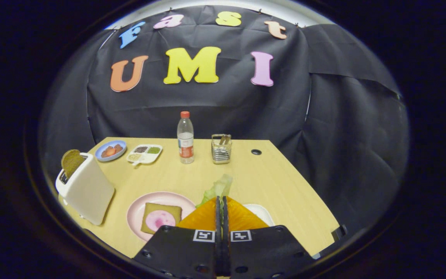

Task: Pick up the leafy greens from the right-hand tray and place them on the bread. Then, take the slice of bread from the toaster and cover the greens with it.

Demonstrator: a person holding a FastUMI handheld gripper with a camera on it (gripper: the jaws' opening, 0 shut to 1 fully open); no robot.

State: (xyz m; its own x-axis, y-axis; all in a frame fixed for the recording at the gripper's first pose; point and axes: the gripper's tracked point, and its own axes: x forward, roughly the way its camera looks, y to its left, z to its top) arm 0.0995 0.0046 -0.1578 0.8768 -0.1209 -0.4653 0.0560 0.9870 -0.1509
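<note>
Pinched in the tool (222, 201), ruffled leafy greens (219, 188) hang beside the round pink plate (136, 211).

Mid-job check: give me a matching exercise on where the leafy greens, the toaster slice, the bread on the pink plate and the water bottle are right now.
Things:
1. leafy greens
2. slice of bread
3. bread with the pink patch
4. water bottle

Places:
A. standing at the table's far side, beside the metal holder
B. sticking up out of the toaster
C. pinched between the fingers of the gripper
D. lying flat on the pink plate

Pairs: 1-C, 2-B, 3-D, 4-A
</note>
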